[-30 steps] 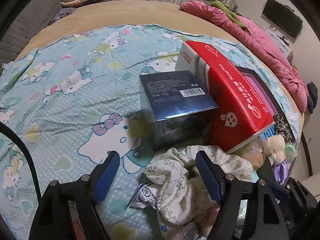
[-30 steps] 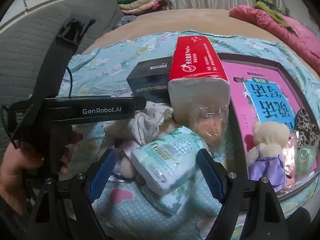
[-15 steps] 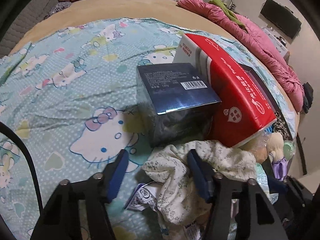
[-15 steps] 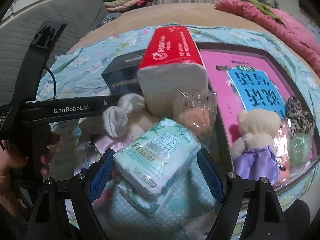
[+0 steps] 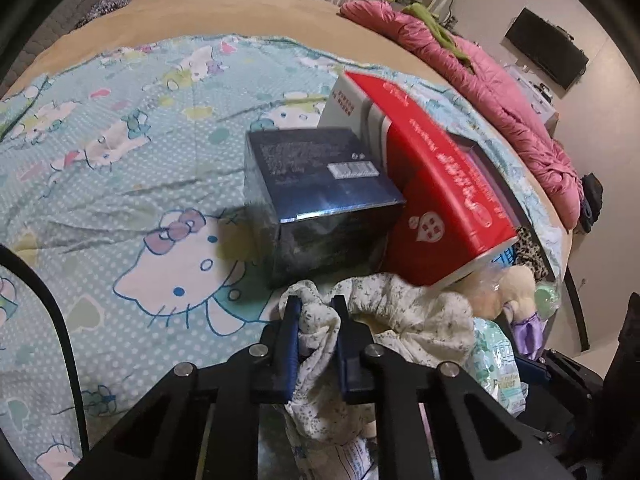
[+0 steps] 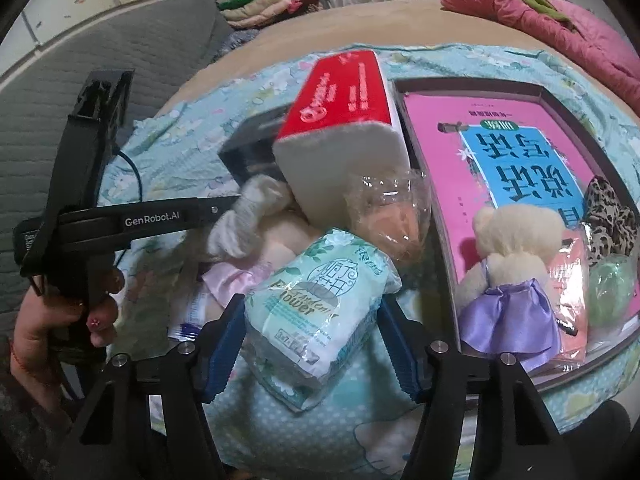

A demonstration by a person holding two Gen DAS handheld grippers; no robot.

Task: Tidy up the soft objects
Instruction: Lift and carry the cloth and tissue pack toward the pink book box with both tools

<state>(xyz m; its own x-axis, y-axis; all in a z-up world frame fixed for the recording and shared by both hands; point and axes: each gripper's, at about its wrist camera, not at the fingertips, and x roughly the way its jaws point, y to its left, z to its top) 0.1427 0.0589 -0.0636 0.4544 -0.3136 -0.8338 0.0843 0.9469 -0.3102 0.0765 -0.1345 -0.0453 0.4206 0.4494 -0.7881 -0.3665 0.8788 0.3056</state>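
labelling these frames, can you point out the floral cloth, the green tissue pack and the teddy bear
floral cloth (image 5: pixel 318 320), left wrist view, bunched fold pinched in the tongs
green tissue pack (image 6: pixel 320 300), right wrist view, printed front
teddy bear (image 6: pixel 516 236), right wrist view, head

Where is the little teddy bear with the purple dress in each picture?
Left wrist view: the teddy bear peeks out at the right edge, low, just under the red tissue pack; only its head and a bit of purple show.
Right wrist view: the bear lies at lower right, in the tray on the pink book.
Shared landmark: the red tissue pack, left of the bear in both.
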